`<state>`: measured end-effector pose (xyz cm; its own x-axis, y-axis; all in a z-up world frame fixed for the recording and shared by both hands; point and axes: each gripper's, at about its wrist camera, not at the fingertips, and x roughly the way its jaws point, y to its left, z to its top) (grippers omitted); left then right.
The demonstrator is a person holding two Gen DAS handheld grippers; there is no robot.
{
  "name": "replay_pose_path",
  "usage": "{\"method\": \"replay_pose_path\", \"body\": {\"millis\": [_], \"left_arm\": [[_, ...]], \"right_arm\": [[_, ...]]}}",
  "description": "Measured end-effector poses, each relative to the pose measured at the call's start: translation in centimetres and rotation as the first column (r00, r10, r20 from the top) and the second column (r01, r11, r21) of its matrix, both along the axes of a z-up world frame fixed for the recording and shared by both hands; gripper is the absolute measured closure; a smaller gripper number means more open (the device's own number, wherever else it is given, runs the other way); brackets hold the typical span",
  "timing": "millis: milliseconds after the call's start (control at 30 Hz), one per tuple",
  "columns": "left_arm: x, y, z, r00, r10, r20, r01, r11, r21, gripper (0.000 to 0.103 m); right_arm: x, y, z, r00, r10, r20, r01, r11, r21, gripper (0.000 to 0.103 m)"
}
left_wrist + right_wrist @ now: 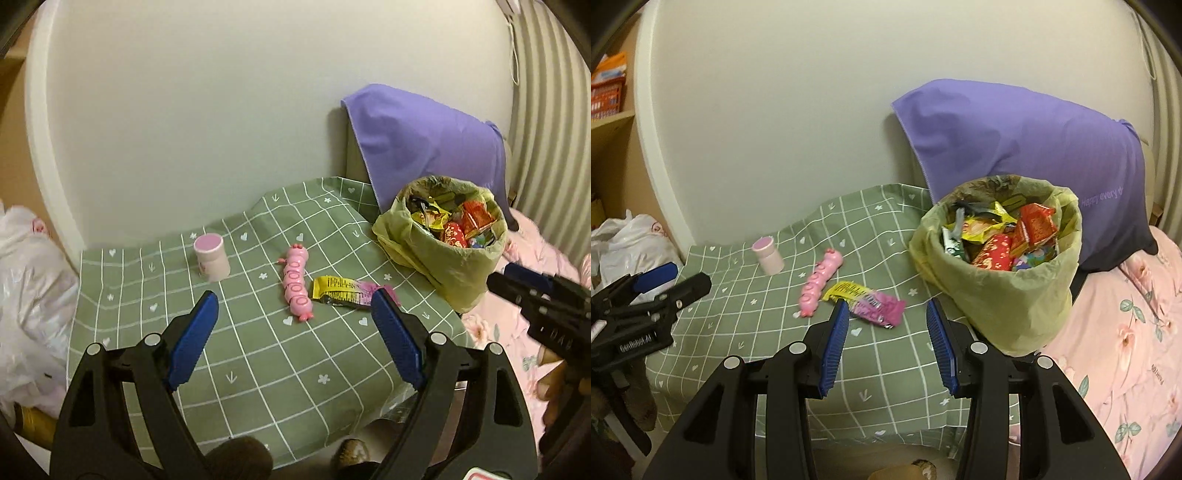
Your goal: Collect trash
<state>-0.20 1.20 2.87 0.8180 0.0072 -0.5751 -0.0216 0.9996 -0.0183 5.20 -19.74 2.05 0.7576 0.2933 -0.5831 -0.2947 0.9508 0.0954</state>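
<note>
Left gripper [291, 306]: jaws are standing spread wide, nothing between the blue pads [192, 339], nothing being gripped. It is hovering over the near part of the green checked tablecloth [258, 369]. Beyond its fingertips a pink segmented toy [296, 282] is lying lengthwise on the cloth, and a yellow-and-pink snack wrapper [347, 291] is lying flat just to the right of the toy's near end, close to it; whether the two are touching cannot be told.

Right gripper [886, 310]: jaws are standing partly apart, narrower than the left pair, and are holding nothing. The wrapper [866, 301] is sitting on the cloth just past the tip of the left-hand pad, not between the pads. In the left wrist view this gripper [517, 284] is showing at the right edge, beside the bin.

The wrapper is the only loose piece of trash showing on the cloth. A small pink lidded cup [211, 256] is standing upright further left, well apart from the toy.

A bin lined with a yellow-green bag [1001, 266] is standing at the right edge of the cloth, filled near its rim with red, yellow and green wrappers. A purple pillow [1027, 147] is leaning against the wall behind it. Pink floral bedding [1115, 332] is lying to the right. A white plastic bag [29, 277] is sitting off the cloth to the left.
</note>
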Motion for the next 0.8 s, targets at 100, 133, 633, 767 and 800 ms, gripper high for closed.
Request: {"method": "replay_pose_path", "body": {"millis": [100, 133, 633, 767, 800], "left_arm": [[-0.1, 0.4, 0.0, 1.000, 0.003, -0.004, -0.003, 1.000, -0.005, 0.023], [-0.1, 0.4, 0.0, 1.000, 0.002, -0.004, -0.002, 1.000, -0.009, 0.023], [-0.1, 0.7, 0.3, 1.000, 0.012, -0.001, -0.012, 1.000, -0.021, 0.023], [-0.3, 0.5, 0.5, 1.000, 0.008, 0.002, -0.008, 1.000, -0.021, 0.023], [-0.3, 0.4, 0.5, 1.000, 0.007, 0.004, -0.007, 1.000, -0.020, 0.023]], "right_arm": [[-0.4, 0.8, 0.0, 1.000, 0.013, 0.008, -0.013, 1.000, -0.014, 0.061], [-0.5, 1.0, 0.1, 1.000, 0.016, 0.010, -0.015, 1.000, -0.017, 0.061], [-0.8, 1.9, 0.1, 1.000, 0.027, 0.015, -0.027, 0.999, -0.023, 0.061], [-1.0, 1.4, 0.4, 1.000, 0.013, 0.022, -0.013, 1.000, -0.019, 0.061], [-1.1, 1.2, 0.4, 1.000, 0.010, 0.024, -0.010, 1.000, -0.017, 0.061]]}}
